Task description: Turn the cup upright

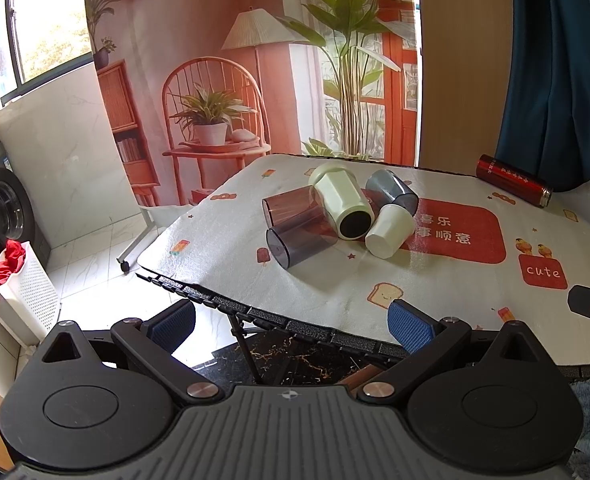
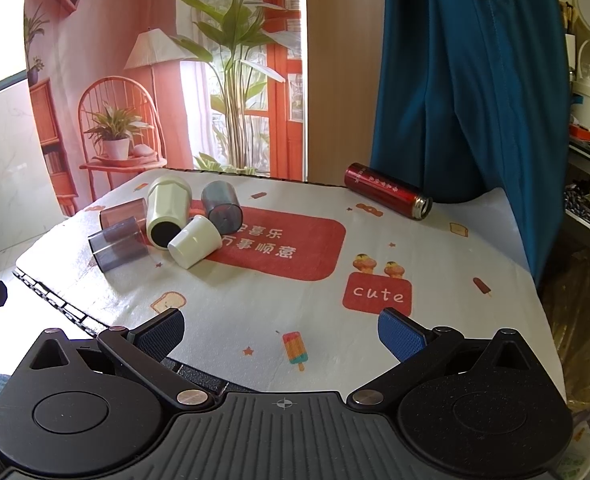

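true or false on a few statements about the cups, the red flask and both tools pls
1. All five cups lie on their sides. True.
2. The left tool grips the small white cup. False: it is open and short of the cups.
3. The red flask stands upright. False: it lies on its side, apart from the cups.
4. The right tool is open and empty. True.
5. The pale green cup touches the small white cup. True.

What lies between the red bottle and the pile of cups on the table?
Only bare printed tablecloth separates the red bottle from the pile of cups; the right wrist view shows it best.
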Demonstrator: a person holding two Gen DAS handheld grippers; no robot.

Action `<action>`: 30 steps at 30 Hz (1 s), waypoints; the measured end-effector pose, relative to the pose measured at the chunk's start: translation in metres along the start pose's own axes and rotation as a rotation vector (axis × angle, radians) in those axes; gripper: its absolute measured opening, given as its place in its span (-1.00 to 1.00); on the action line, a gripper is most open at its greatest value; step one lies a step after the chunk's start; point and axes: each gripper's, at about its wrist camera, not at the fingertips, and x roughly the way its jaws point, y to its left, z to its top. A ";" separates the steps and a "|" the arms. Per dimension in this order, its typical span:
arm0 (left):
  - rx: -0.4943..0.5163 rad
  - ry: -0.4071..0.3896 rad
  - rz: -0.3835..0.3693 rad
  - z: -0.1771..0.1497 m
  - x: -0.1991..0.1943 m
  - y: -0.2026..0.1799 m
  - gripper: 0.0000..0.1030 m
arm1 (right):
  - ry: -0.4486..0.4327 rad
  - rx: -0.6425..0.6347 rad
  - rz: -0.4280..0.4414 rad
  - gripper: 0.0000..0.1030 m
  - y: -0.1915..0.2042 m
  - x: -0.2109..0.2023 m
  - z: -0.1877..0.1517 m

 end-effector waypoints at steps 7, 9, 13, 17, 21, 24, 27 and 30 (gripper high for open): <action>-0.010 0.004 -0.008 -0.003 -0.002 0.002 1.00 | 0.002 0.000 0.001 0.99 -0.002 -0.002 0.003; -0.008 0.006 -0.007 -0.001 -0.002 0.001 1.00 | 0.001 -0.001 0.002 0.99 -0.002 -0.002 0.003; -0.009 0.007 -0.007 -0.001 -0.002 0.000 1.00 | 0.002 0.001 0.001 0.99 -0.002 -0.002 0.003; -0.009 0.007 -0.007 -0.001 -0.002 0.000 1.00 | 0.002 0.000 0.002 0.99 -0.002 -0.002 0.003; -0.009 0.007 -0.007 -0.001 -0.002 0.000 1.00 | 0.003 0.002 0.002 0.99 -0.002 -0.002 0.003; -0.009 0.007 -0.007 -0.001 -0.002 0.000 1.00 | 0.003 0.001 0.003 0.99 -0.002 -0.002 0.003; -0.010 0.007 -0.007 -0.001 -0.002 0.000 1.00 | 0.004 0.002 0.003 0.99 -0.002 -0.002 0.003; -0.010 0.008 -0.008 -0.001 -0.002 0.001 1.00 | 0.004 0.002 0.003 0.99 -0.002 -0.002 0.004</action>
